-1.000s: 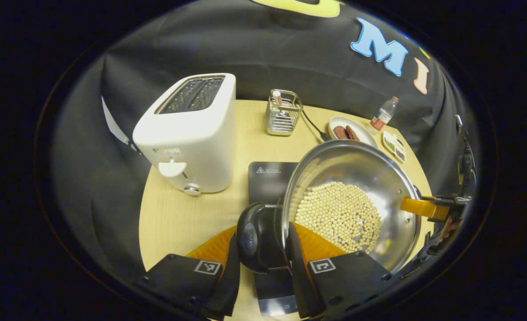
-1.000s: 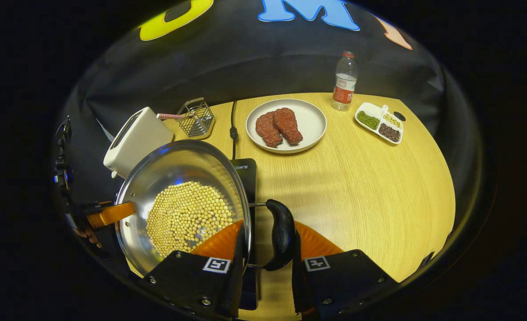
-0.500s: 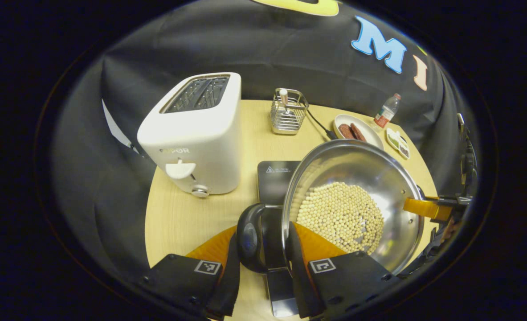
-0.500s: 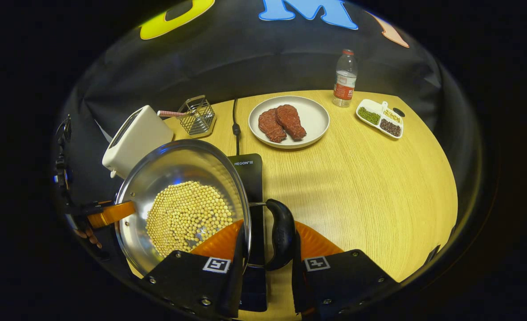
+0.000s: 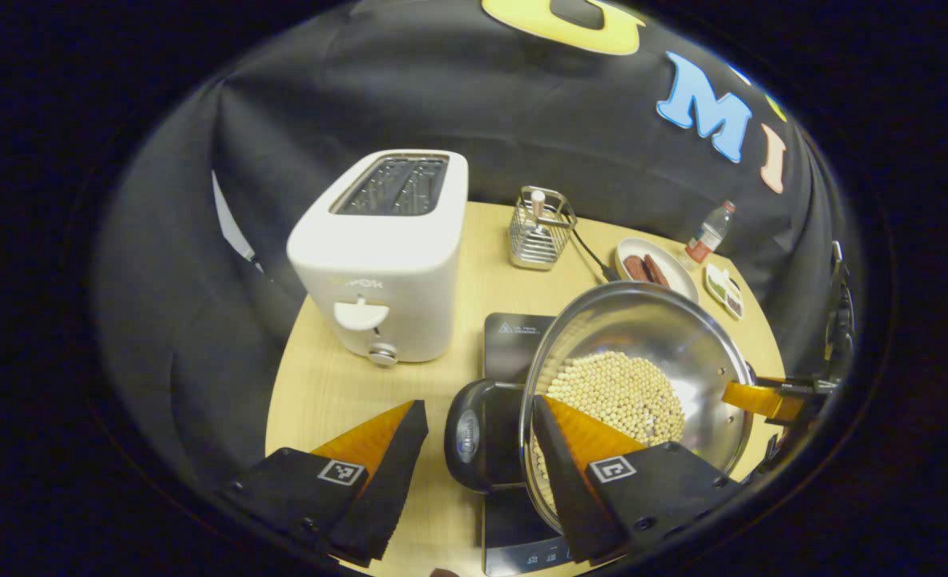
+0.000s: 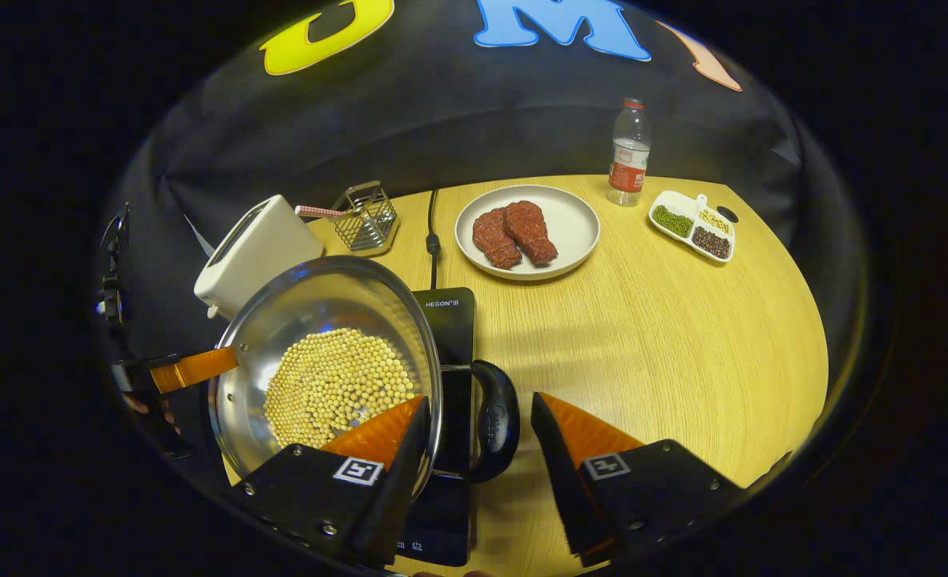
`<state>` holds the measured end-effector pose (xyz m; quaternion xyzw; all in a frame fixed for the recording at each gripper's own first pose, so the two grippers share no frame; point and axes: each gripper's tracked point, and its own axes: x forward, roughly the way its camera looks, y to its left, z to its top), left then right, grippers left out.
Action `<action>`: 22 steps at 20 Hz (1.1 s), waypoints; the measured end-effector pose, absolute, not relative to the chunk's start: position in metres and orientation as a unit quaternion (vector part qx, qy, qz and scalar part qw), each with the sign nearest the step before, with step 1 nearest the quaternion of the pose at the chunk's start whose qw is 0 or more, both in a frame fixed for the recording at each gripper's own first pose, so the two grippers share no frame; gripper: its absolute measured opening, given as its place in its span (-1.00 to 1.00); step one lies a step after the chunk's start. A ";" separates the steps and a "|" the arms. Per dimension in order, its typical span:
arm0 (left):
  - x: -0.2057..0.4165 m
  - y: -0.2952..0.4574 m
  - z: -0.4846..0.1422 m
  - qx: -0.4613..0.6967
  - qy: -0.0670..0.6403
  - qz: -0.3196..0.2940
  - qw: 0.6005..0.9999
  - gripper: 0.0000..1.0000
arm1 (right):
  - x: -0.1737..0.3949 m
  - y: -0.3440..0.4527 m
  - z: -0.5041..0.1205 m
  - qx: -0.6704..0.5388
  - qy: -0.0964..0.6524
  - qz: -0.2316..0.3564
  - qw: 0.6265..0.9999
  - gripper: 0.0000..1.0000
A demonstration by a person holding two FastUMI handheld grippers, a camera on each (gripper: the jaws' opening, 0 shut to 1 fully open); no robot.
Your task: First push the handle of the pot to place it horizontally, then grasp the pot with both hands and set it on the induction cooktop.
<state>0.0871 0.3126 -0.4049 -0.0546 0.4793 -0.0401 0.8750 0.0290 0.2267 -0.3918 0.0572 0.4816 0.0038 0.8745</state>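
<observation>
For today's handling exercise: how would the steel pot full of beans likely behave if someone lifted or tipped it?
The pot looks stiff polished steel, so probably slippery. The loose beans would likely shift and roll if tipped. The loop handle probably offers the surest hold.

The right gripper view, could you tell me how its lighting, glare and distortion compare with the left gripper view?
Right gripper view: the table is evenly and warmly lit, its edge bowed by the fisheye, with a bright sheen inside the pot. Left gripper view: the toaster looms large and stretched, the plate and bottle are small near the rim, and the pot glares.
</observation>
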 end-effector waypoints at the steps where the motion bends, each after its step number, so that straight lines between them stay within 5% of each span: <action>1: 0.087 0.316 -0.397 -0.053 0.467 -0.032 0.882 0.71 | 0.027 0.225 -0.384 0.060 0.477 0.008 0.877 0.66; 10: 0.068 0.235 -0.291 -0.052 0.342 -0.029 0.938 0.65 | 0.017 0.184 -0.296 0.066 0.381 0.045 0.921 0.68; 22: 0.049 0.055 -0.086 -0.031 0.108 -0.057 0.992 0.62 | -0.006 0.055 -0.094 0.017 0.144 -0.002 0.989 0.67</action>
